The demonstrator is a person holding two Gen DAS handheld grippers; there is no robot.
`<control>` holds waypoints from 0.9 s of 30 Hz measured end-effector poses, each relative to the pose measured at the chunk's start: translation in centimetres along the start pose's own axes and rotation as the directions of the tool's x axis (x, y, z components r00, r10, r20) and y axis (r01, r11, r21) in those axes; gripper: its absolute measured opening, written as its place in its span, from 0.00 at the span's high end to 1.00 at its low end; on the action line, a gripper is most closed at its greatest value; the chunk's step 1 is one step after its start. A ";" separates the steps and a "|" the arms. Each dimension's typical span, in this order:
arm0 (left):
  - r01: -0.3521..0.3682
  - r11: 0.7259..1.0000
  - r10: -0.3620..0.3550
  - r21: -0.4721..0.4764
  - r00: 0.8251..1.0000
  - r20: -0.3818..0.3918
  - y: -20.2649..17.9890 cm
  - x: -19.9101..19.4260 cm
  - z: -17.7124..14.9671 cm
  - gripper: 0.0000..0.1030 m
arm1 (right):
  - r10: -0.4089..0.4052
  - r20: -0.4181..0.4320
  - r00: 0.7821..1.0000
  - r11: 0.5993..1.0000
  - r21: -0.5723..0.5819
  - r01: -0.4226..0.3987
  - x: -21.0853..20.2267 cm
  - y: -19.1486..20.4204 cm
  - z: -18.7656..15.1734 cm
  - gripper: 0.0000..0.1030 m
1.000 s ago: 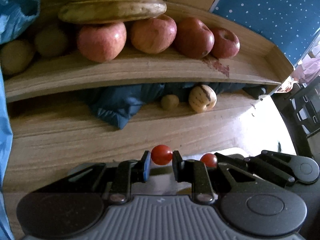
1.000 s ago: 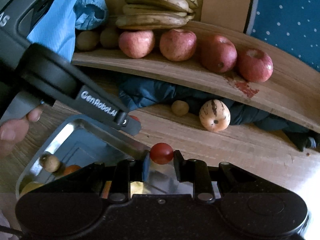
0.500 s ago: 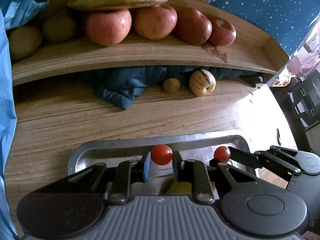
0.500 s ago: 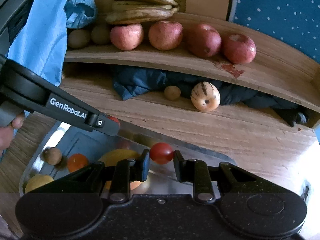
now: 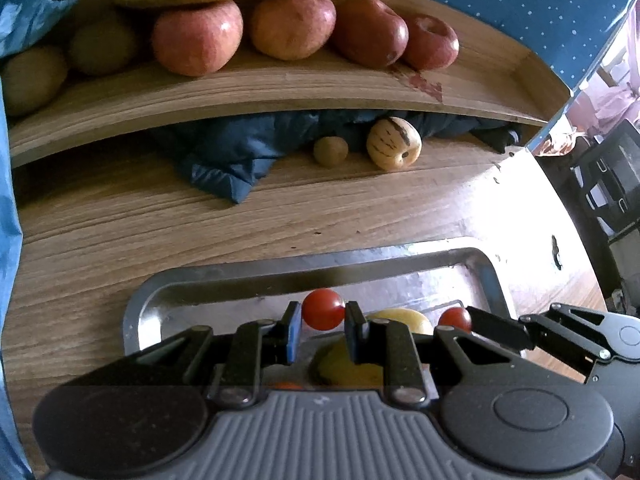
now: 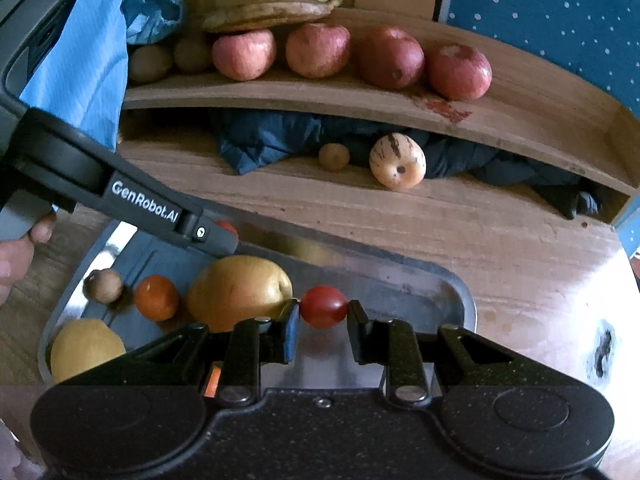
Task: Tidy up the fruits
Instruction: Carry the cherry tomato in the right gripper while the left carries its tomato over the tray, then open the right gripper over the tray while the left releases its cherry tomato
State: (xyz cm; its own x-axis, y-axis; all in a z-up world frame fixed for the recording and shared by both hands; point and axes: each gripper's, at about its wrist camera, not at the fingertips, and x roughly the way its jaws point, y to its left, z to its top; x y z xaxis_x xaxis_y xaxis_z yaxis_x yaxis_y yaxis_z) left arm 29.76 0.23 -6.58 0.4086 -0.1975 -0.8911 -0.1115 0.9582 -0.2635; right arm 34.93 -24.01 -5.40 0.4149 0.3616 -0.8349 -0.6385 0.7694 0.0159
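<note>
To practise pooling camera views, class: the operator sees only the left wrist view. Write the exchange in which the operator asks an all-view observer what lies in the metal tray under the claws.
Operator: My left claw, shut on a cherry tomato, blocks the tray. What fruit is in it?
Observer: The right wrist view shows a big yellow fruit with a small orange fruit just left of it.
Operator: Anything else?
Observer: A small brown fruit near the tray's left wall, and a second yellow fruit at the near left corner.
Operator: Who holds my claw?
Observer: A bare hand grips its handle at the picture's left edge.
</note>
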 end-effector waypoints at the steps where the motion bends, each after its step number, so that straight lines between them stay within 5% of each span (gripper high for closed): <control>1: 0.001 1.000 -0.001 0.003 1.000 -0.001 0.0 0.0 0.0 0.76 | -0.001 -0.002 1.000 1.000 0.004 0.001 -0.1 0.0 -0.2 0.74; 27: -0.026 0.999 0.027 0.027 0.998 -0.060 0.9 0.5 -0.2 0.75 | -0.010 -0.051 0.999 0.999 0.048 0.012 -1.1 1.7 -1.3 0.71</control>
State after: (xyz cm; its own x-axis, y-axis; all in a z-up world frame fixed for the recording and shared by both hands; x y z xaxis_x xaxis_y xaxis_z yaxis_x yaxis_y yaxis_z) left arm 29.66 0.90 -7.36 0.3503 -0.1834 -0.9185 -0.0973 0.9682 -0.2304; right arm 32.55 -23.75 -5.21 0.3879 0.3267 -0.8619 -0.6017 0.7981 0.0317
